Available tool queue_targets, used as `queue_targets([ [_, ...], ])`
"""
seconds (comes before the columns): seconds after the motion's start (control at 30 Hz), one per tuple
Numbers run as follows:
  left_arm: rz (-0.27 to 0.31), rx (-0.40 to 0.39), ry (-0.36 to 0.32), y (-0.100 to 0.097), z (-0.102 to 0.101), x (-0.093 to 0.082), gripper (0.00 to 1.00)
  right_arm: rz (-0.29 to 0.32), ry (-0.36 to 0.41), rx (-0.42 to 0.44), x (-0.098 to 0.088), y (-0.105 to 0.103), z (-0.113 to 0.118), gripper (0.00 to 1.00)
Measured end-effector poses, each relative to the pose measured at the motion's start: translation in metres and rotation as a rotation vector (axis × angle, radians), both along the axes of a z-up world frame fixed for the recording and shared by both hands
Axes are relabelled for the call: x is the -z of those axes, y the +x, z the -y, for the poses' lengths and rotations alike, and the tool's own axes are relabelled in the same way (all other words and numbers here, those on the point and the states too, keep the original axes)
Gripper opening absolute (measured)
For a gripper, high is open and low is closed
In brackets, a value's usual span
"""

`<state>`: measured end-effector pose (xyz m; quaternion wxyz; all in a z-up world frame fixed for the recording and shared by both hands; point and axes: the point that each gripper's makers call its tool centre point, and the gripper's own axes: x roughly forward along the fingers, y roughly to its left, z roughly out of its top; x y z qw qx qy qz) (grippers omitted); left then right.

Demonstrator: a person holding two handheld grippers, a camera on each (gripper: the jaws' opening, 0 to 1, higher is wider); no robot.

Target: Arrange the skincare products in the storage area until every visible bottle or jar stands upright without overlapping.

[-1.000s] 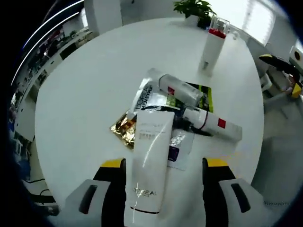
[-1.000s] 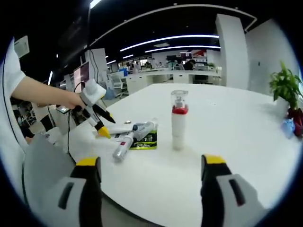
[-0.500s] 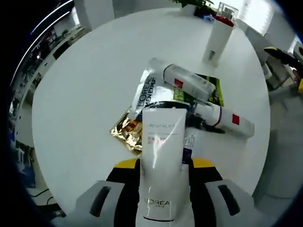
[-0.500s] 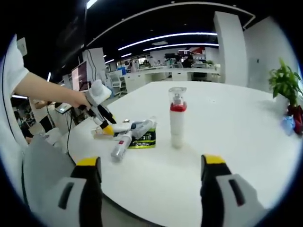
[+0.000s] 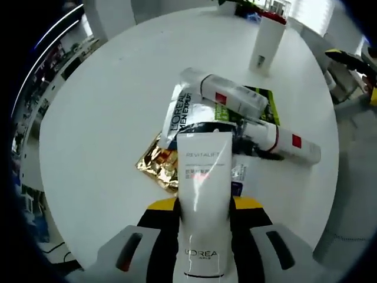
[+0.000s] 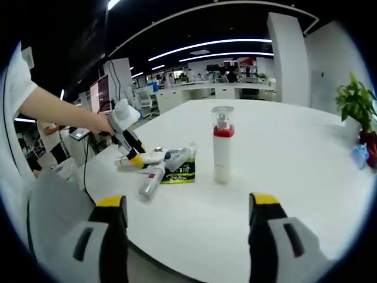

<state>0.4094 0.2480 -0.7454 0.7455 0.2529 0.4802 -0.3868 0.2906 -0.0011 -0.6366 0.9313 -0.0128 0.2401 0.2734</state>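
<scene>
Your left tongs (image 5: pixel 203 203) have closed since a second ago, jaws now pinching the white tube (image 5: pixel 203 194), which lies flat on the counter (image 5: pixel 106 118) over the gold sachet (image 5: pixel 158 166) and the pile. Left gripper view reads the pile: two red-labelled tubes (image 5: pixel 227 97) lying down, green packet (image 5: pixel 259 109) beneath. Pump bottle (image 6: pixel 222 152) stands upright, apart from the pile. Right gripper view shows your right tongs (image 6: pixel 184 203) spread wide, holding nothing, short of the bottle.
</scene>
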Motion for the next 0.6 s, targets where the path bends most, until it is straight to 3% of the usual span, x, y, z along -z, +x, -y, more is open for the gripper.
queue_targets([
  [0.1,0.01,-0.029,0.007,0.0,-0.002,-0.001,0.3,0.002,0.001,-0.005,-0.001,0.0,-0.001,0.85],
  [0.3,0.044,0.0,0.038,-0.009,-0.009,-0.006,0.3,0.006,0.0,-0.019,-0.001,-0.002,-0.003,0.84],
  [0.6,0.093,-0.111,-0.053,-0.032,-0.017,-0.019,0.3,0.007,-0.017,-0.06,-0.001,-0.006,-0.011,0.82],
])
